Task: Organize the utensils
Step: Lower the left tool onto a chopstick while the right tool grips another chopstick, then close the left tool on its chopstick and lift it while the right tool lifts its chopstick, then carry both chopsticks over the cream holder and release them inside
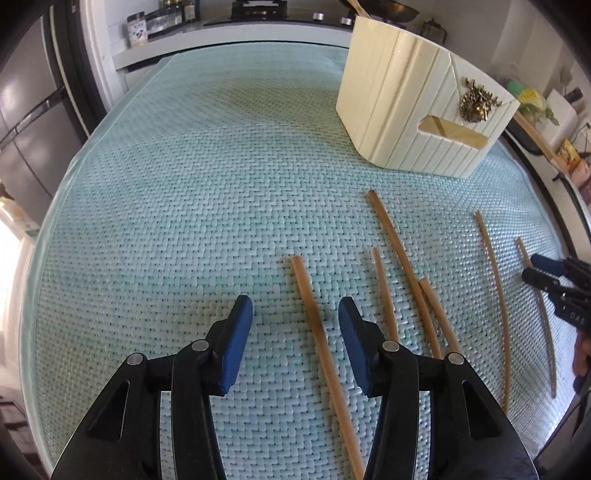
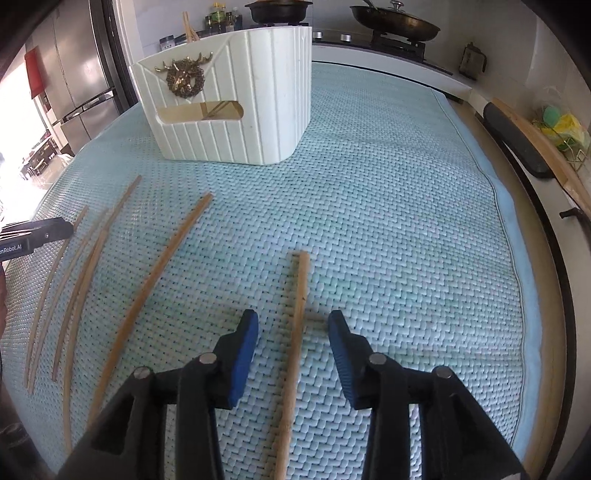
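Woven pale-green mat (image 1: 166, 221) spread over the desk, covering nearly all of the visible surface. Cream ribbed holder box (image 1: 417, 107) standing upright at the far side of the mat, brass stag ornament (image 1: 476, 103) fixed above its slot handle; wooden utensils visible through the slot and poking above the rim.

Left gripper (image 1: 295, 314) angled down over the near part of the mat, jaws released and standing apart. One chopstick (image 1: 317, 332) lying flat on the mat between the blue pads, closer to the right pad, touching neither. Further loose chopsticks lying to the right: a long one (image 1: 402, 266) running near to far, a shorter one (image 1: 384, 291) just beside it on the left, another crossing under it near the right finger. Two thin sticks well to the right, near the mat's right edge.

Right gripper (image 2: 293, 319) likewise angled down, jaws released, gap clear on both sides of a second chopstick (image 2: 297, 325) lying flat on the mat between the pads. Neither stick lifted. Remaining chopsticks fanned on the mat to the left in the right wrist view, the nearest of these (image 2: 147, 280) curving toward the box.

Stove with a lidded pan (image 2: 395, 18) beyond the far edge of the desk. Steel refrigerator (image 2: 81, 74) at far left.
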Tool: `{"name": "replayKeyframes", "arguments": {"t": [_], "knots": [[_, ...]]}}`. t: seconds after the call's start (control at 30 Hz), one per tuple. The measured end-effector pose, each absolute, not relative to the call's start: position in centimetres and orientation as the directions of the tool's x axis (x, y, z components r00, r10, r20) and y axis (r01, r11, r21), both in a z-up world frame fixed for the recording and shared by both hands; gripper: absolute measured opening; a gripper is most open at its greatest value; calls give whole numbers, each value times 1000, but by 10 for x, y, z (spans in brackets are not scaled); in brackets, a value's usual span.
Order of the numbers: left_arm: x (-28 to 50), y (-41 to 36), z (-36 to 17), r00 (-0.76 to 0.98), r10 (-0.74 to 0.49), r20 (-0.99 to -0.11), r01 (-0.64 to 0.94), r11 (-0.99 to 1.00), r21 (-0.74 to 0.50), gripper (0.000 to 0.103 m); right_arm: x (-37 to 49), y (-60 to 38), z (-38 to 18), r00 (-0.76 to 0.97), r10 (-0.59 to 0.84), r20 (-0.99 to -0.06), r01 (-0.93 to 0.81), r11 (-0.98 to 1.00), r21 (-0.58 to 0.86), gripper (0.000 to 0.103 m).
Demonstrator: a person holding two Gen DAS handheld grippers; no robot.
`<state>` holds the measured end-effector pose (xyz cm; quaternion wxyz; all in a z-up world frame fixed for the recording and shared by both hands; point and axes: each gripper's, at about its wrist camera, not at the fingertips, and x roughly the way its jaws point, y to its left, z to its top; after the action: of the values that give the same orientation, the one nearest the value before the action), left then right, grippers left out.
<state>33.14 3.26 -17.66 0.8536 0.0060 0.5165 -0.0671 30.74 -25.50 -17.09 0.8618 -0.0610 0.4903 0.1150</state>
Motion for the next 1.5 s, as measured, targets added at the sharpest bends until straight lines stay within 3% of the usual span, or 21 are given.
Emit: {"name": "replayKeyframes", "arguments": {"t": [0.07,0.1,0.13,0.17,0.37,0.63,0.8,1.03,1.5], "knots": [[332,23,-177,450,-66,-891,144,990,0,46,314,-252,-171,482,137,-865,-270,963,2,39],[331,20,-177,448,-72,-891,152,988,-4,33,317,-250,-171,480,138,-866,-280,960,-2,37],[329,18,-176,444,-82,-892,159,987,-12,25,320,-249,-170,480,139,-866,-286,958,-5,26],[329,16,-176,442,-85,-893,165,986,-12,8,322,-248,-170,476,148,-867,-288,958,6,10],[316,21,-165,490,-121,-863,133,989,-63,5,326,-261,-163,499,194,-845,-241,967,81,7],[287,38,-84,667,-222,-711,138,975,-175,5,274,-277,-86,674,309,-671,-247,950,189,7],[261,38,-35,745,-275,-608,187,961,-205,5,231,-275,-31,775,347,-529,-307,937,164,7],[240,37,-6,791,-321,-521,220,944,-246,4,201,-266,1,849,330,-413,-323,942,90,7],[239,39,19,817,-360,-451,246,924,-292,4,193,-256,20,877,349,-331,-332,937,109,7]]}}
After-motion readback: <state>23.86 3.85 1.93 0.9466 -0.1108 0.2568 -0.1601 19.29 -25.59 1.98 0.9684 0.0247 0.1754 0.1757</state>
